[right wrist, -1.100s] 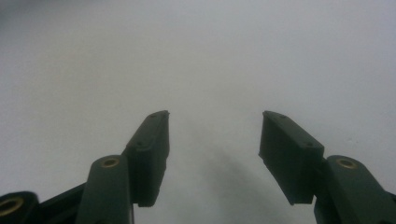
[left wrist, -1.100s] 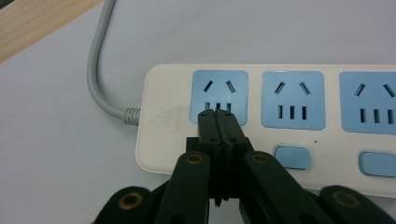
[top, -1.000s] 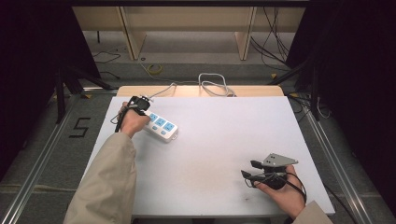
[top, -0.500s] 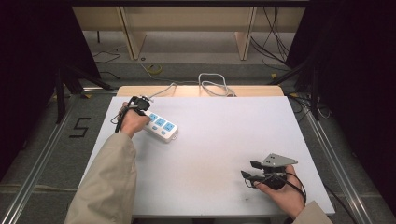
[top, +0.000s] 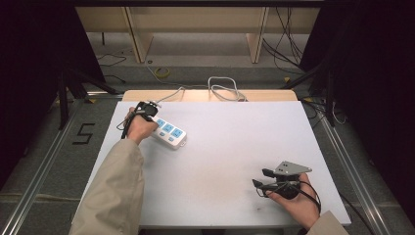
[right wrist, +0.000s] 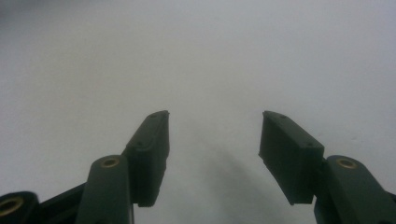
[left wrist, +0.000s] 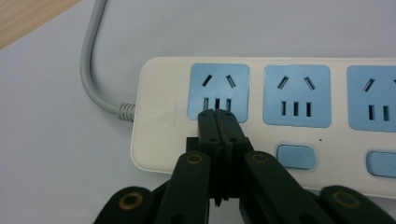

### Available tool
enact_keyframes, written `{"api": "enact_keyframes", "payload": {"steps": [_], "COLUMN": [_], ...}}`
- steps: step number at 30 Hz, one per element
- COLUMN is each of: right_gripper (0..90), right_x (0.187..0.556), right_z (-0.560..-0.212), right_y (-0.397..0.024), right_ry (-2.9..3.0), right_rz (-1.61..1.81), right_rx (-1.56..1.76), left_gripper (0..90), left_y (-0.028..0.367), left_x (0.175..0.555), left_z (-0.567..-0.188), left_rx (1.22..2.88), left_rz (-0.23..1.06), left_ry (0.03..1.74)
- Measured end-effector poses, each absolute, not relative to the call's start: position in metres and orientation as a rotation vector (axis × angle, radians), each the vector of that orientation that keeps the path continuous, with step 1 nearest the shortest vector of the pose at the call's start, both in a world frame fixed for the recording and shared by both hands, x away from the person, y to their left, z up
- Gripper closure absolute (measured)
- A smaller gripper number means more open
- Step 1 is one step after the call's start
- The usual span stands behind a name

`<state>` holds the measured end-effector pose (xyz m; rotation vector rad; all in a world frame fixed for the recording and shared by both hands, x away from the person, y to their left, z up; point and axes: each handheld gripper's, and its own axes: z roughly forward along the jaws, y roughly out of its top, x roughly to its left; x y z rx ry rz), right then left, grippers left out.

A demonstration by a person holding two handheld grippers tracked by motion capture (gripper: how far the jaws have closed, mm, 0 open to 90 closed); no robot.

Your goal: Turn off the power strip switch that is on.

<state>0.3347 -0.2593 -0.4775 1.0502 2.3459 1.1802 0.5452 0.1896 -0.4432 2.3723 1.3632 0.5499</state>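
White table [top: 230, 147], dark surround, shelving beyond. Power strip [top: 169, 132] lies toward the far left corner, its grey cord [left wrist: 91, 79] trailing off the far edge. Left gripper [left wrist: 218, 116], jaws pressed together on nothing, tips on the strip's end socket [left wrist: 217, 91]. Likely bracing or nudging it: press down evenly, avoid the switches. Left forearm stretched forward. Right gripper [right wrist: 212, 140], jaws apart, rests well away from the strip

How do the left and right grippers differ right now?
The left gripper has its jaws shut together, tips over the power strip at its end socket; the right gripper has its jaws wide apart over bare table, holding nothing. Both have black jaws and are hand-held.
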Motion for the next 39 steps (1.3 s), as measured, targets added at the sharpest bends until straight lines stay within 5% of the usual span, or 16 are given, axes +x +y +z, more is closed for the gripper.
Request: {"api": "enact_keyframes", "payload": {"steps": [14, 39], "right_gripper": [43.3, 43.2], "right_x": [0.334, 0.334], "right_z": [-0.478, -0.477], "right_y": [-0.259, -0.259], "right_ry": [2.351, 2.347], "right_rz": [1.176, 1.181], "right_rx": [1.043, 1.048], "left_gripper": [90.0, 90.0], "left_y": [0.192, 0.194], "left_x": [0.546, 0.547], "left_z": [-0.443, -0.443], "left_rx": [2.342, 2.384], "left_rz": [0.451, 0.548], "left_ry": [1.381, 1.428]}}
